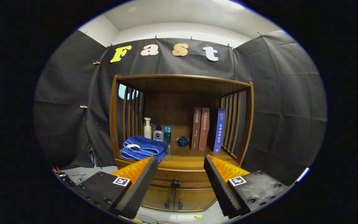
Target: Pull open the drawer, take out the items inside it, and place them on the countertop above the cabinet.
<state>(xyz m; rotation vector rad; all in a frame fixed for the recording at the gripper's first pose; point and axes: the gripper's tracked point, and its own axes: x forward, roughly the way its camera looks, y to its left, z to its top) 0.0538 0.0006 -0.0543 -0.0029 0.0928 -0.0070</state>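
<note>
Blue book point(219, 129), upright on the cabinet's countertop point(185, 160): pale Chinese characters run down the spine, headed by the large pair 民事; the smaller column beneath is too fine to give with certainty. Two brown books point(200, 128), touching it on the left: vertical Chinese titles, not clearly legible. Small white bottle point(158, 134) behind the towel: a round dark badge, lettering too small to make out. Gripper point(180, 158), fingers spread apart before the drawer front: one square black-and-white coded marker point(121, 181) on each finger block.
</note>
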